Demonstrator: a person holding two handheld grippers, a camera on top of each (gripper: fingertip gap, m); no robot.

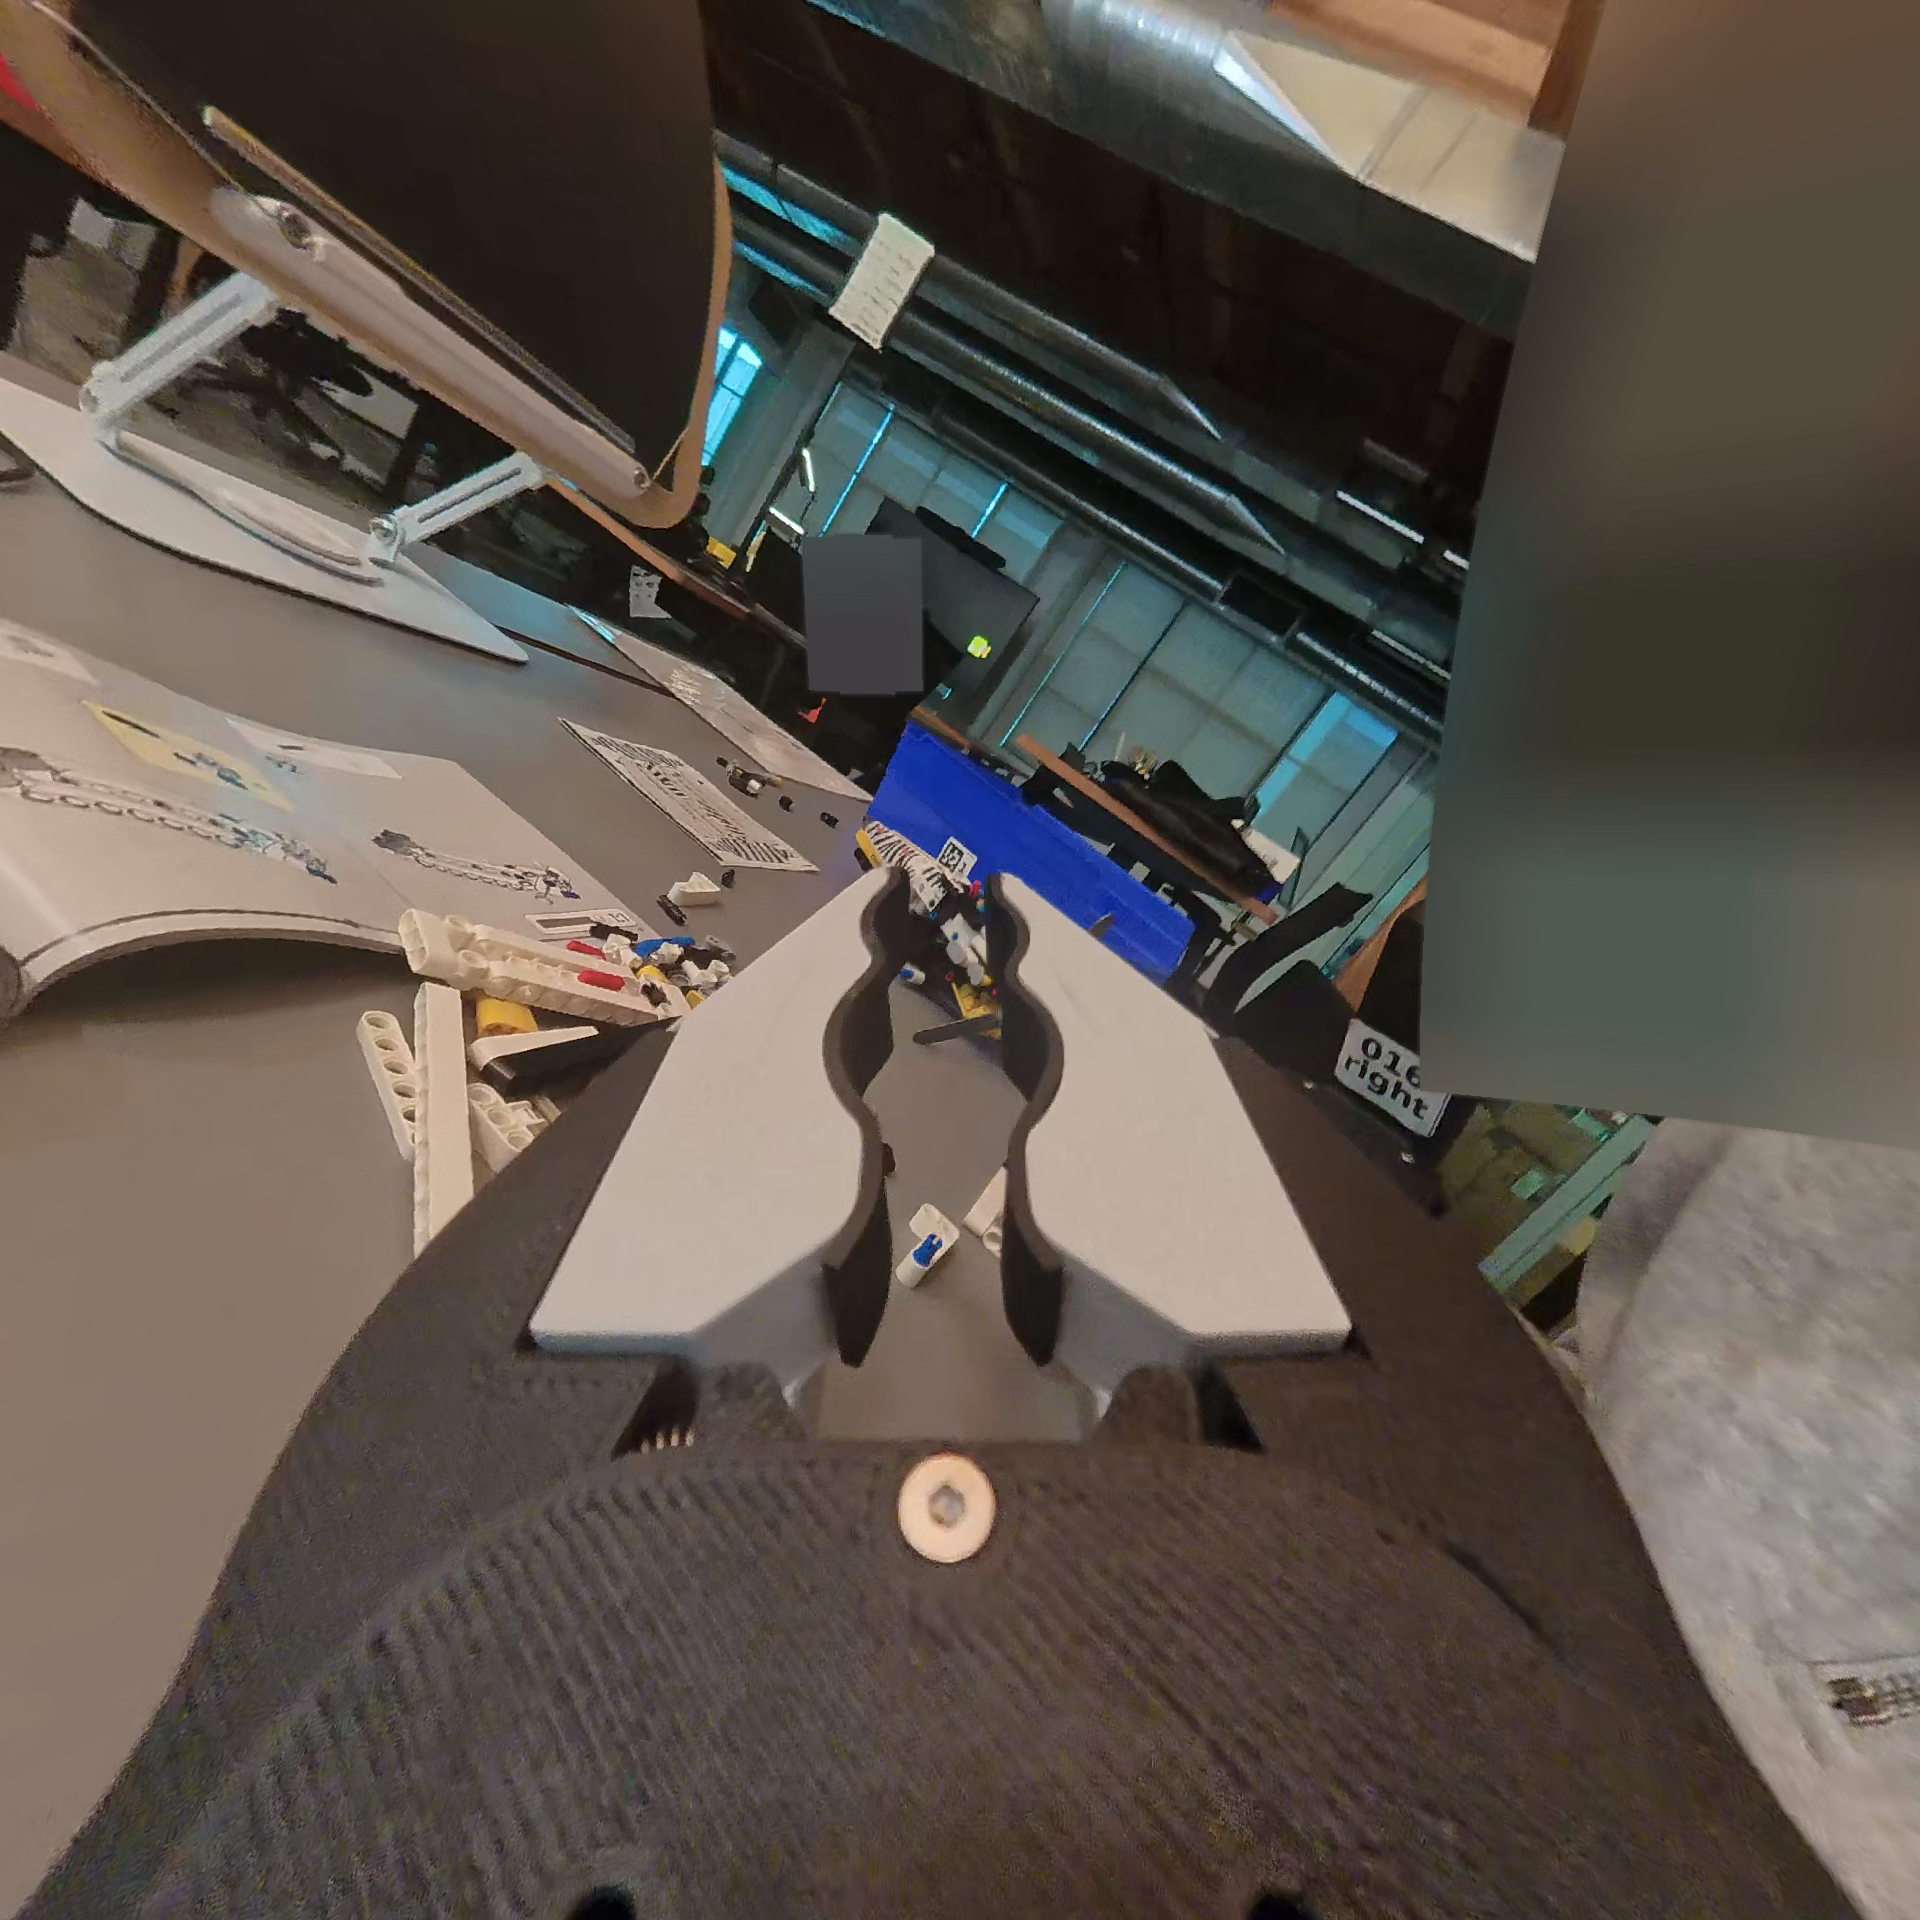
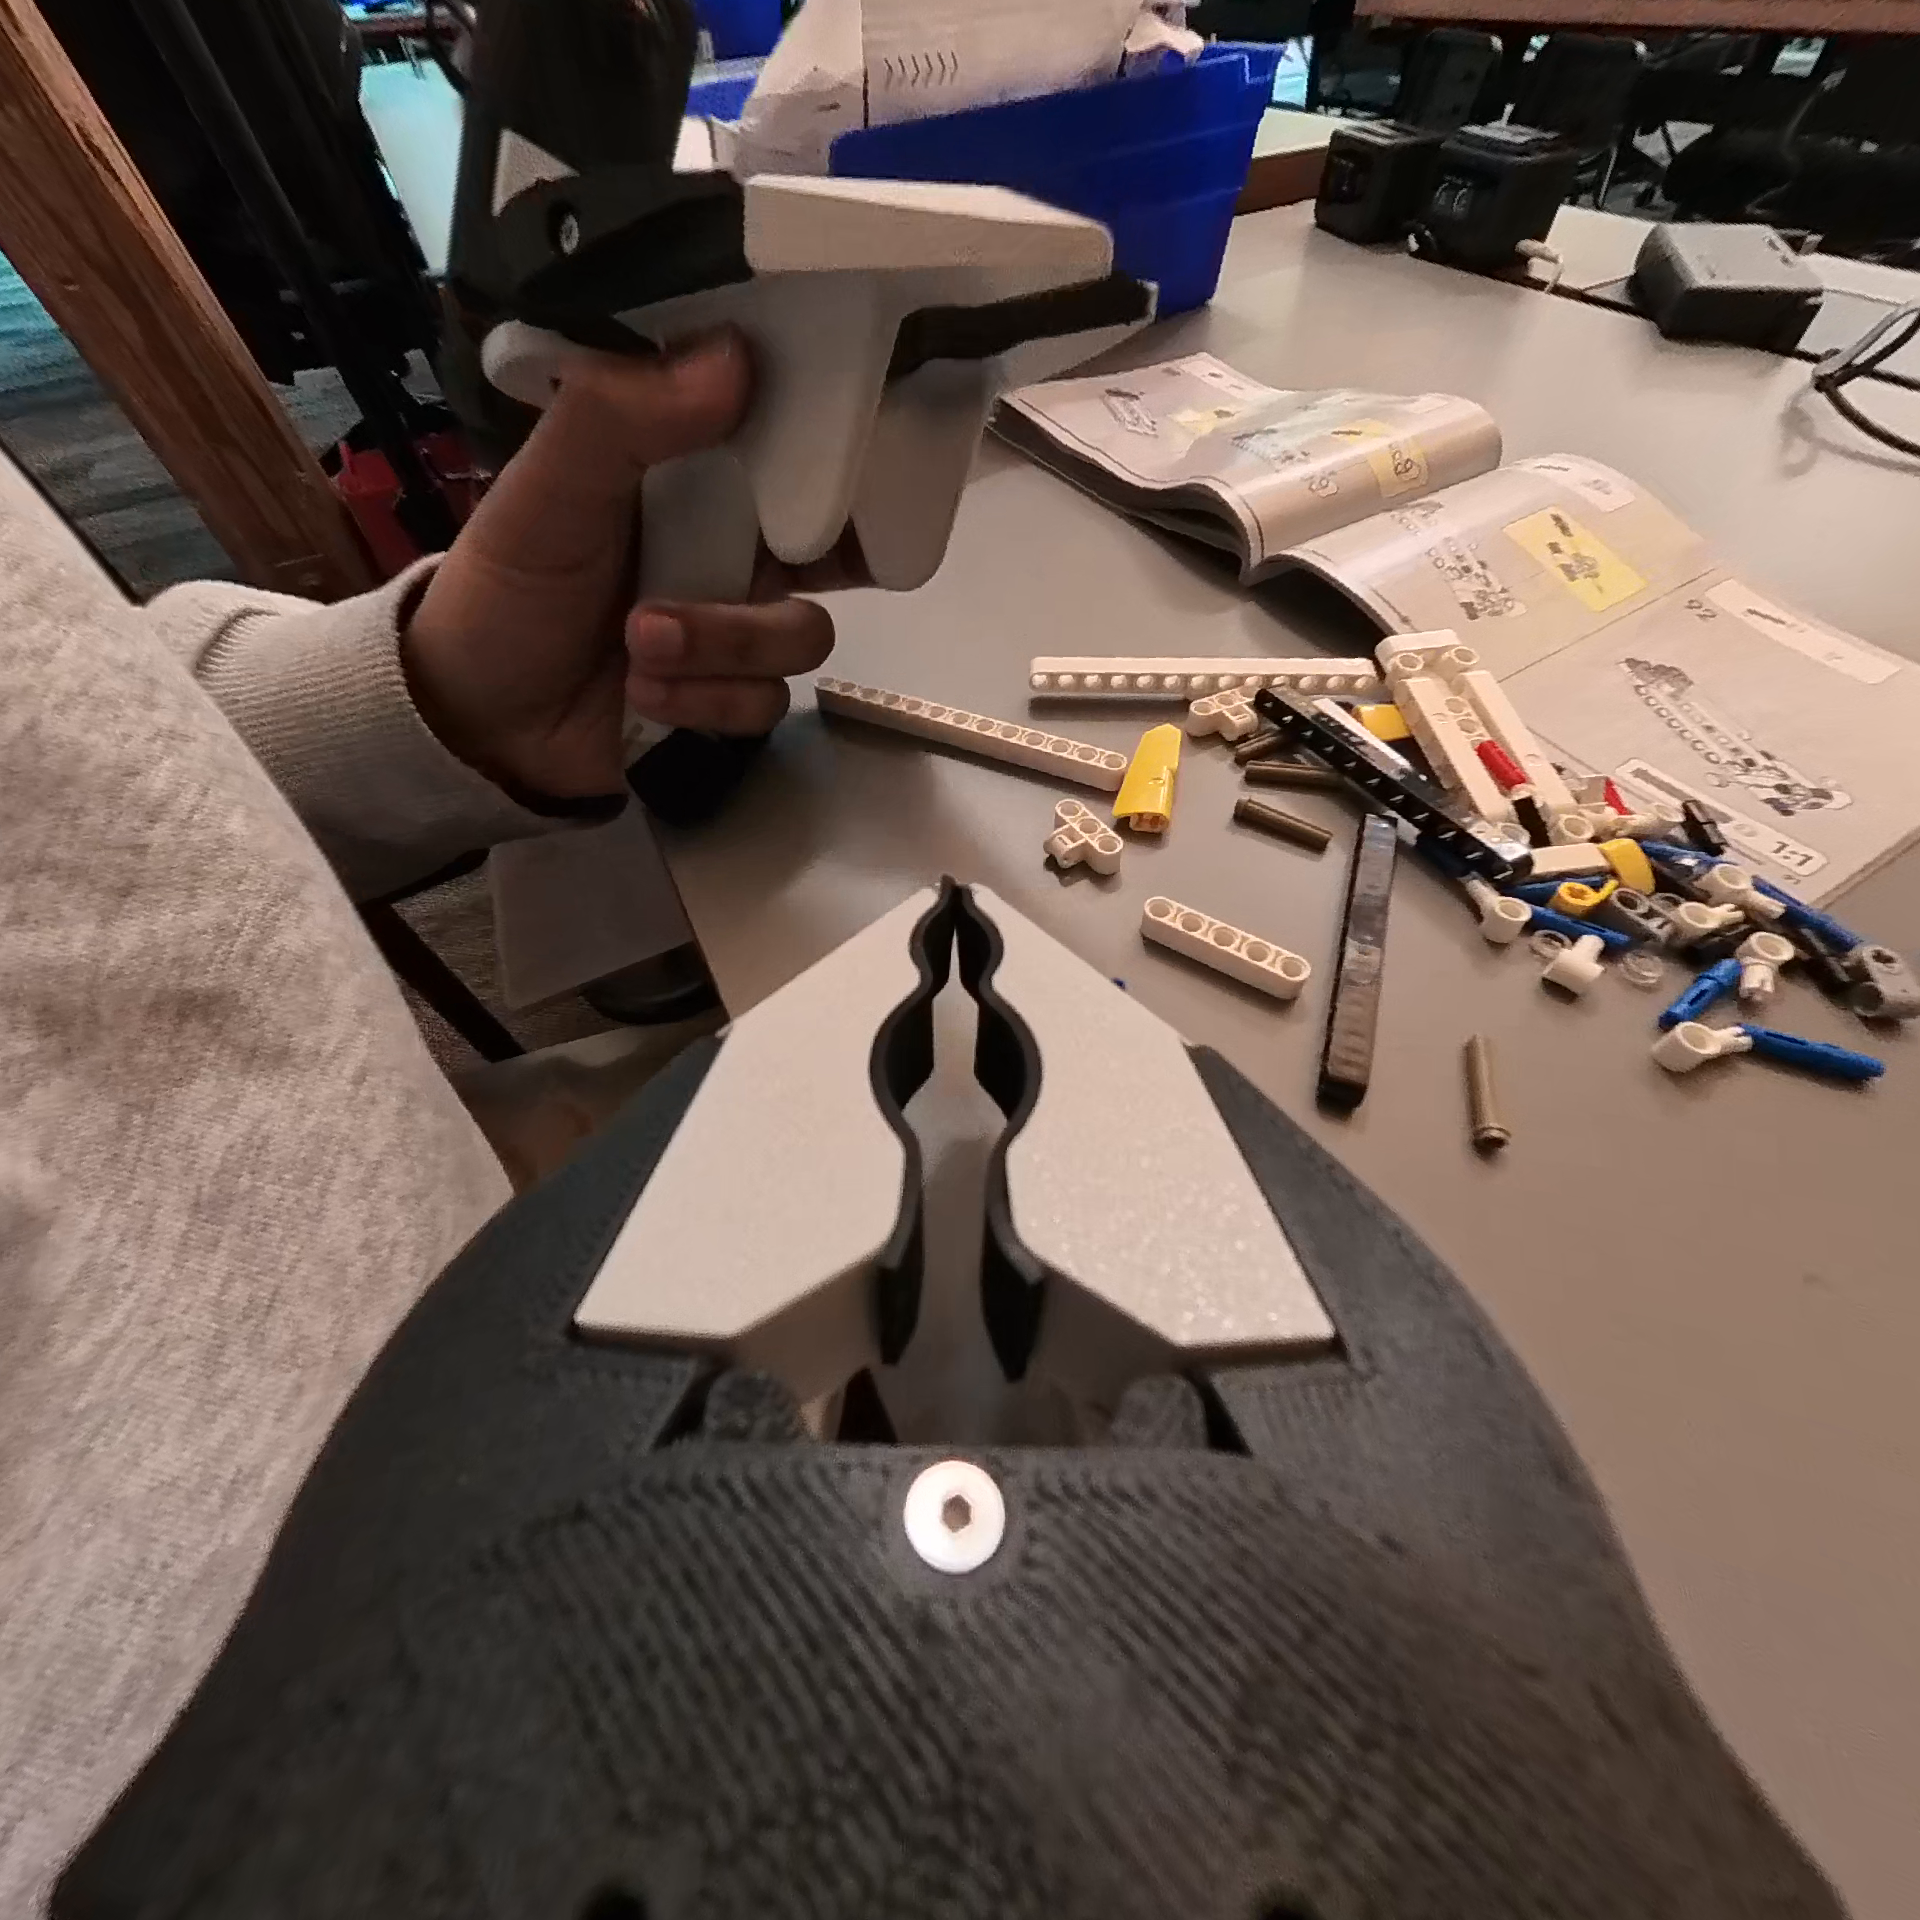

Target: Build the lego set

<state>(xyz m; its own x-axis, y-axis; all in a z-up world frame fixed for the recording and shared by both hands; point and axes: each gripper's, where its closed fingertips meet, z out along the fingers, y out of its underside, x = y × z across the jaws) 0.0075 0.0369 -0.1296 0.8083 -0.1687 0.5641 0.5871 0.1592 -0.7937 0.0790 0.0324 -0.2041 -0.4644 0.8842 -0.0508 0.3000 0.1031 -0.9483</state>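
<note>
Loose Lego parts [image 2: 1558,852] lie in a pile on the grey table [image 2: 1558,1299], next to an open instruction booklet [image 2: 1455,520]. Two long white beams [image 2: 966,727], a black beam [image 2: 1361,966], a short white beam [image 2: 1226,945] and a yellow piece [image 2: 1148,784] lie apart from the pile. My left gripper [image 1: 945,888] is slightly open and empty; a hand holds it above the table's near left part [image 2: 1132,296]. Past its tips lies a small black, white and yellow assembly [image 1: 961,935]. My right gripper [image 2: 951,894] is shut and empty, low over the table edge.
A blue bin [image 2: 1091,156] stands at the far side, also in the left wrist view [image 1: 987,821]. Black devices and cables [image 2: 1455,187] sit at the back right. A screen on a white stand [image 1: 312,416] and a sticker sheet [image 1: 686,795] lie beyond the booklet [image 1: 208,810]. The yellow piece [image 2: 1148,784] lies around 9 cm away from my right fingertips.
</note>
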